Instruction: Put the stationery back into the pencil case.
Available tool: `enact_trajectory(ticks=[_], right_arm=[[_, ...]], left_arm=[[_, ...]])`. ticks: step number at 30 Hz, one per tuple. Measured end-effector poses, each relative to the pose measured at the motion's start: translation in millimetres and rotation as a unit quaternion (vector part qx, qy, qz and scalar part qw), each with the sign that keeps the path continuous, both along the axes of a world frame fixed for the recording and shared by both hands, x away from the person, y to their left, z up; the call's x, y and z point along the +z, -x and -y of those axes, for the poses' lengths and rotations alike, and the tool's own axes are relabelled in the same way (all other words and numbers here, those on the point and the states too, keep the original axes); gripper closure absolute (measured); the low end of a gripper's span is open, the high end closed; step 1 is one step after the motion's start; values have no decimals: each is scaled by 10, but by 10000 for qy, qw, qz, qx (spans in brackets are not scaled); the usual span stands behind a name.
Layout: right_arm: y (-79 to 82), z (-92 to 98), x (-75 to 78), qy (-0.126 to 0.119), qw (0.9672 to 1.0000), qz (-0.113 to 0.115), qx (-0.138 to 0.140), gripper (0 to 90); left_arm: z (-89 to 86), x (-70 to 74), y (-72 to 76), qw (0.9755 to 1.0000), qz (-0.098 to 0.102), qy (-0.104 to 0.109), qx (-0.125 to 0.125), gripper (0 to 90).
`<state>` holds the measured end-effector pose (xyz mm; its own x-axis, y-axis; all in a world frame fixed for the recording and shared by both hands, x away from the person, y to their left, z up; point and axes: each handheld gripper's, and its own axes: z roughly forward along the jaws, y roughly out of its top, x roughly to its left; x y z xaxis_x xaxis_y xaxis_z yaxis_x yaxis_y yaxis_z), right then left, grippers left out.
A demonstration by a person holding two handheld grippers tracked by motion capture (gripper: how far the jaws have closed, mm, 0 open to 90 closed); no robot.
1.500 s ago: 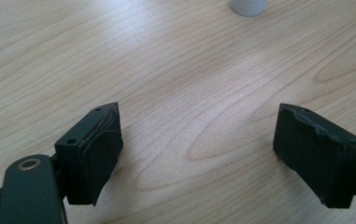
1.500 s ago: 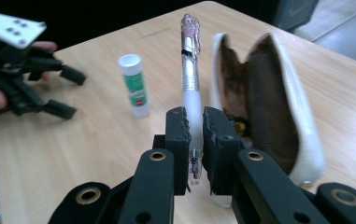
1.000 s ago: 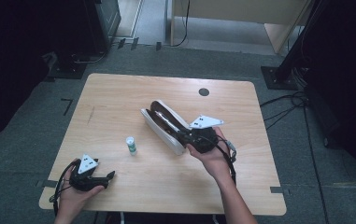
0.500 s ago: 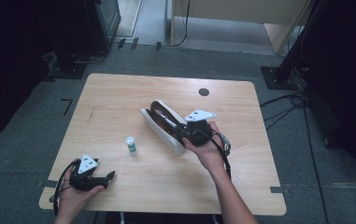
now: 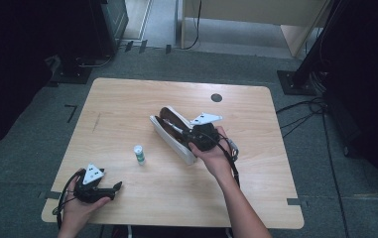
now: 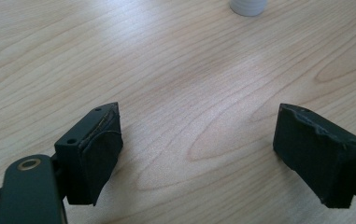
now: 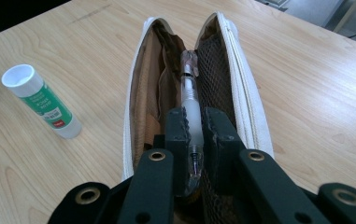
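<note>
A white pencil case [image 5: 169, 133] [image 7: 140, 84] lies unzipped and spread in the middle of the table, brown inside with a mesh pocket. My right gripper [image 5: 186, 135] [image 7: 193, 123] is shut on a translucent pen [image 7: 190, 100], which points lengthwise into the open case. A glue stick [image 5: 138, 154] [image 7: 42, 100] with a white cap and green label stands to the left of the case. My left gripper [image 5: 114, 187] [image 6: 199, 140] rests open near the table's front left corner, nothing between its pads, bare wood under it.
The wooden table [image 5: 127, 104] has a round black cable hole [image 5: 216, 97] near its back edge. The base of the white glue stick [image 6: 248, 5] shows ahead of the left gripper. Dark equipment and cables stand on the floor around the table.
My right gripper has slid with the pen a little up and left along the open case. The left gripper has not moved.
</note>
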<state>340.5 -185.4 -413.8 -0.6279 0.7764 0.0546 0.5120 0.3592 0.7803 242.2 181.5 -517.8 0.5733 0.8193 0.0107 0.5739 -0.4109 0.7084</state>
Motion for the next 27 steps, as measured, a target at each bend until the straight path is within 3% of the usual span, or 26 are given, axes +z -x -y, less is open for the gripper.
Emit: enact_trajectory(ticks=[20,27], right_arm=[[-75,-101,-135,189,9997,-167,-62,799],[-84,-86,-138,79,9998,-139,-113,774]], left_arm=[[0,0,0,10000,-1,4,-1,159],[0,0,0,10000,-2,3,0,159]])
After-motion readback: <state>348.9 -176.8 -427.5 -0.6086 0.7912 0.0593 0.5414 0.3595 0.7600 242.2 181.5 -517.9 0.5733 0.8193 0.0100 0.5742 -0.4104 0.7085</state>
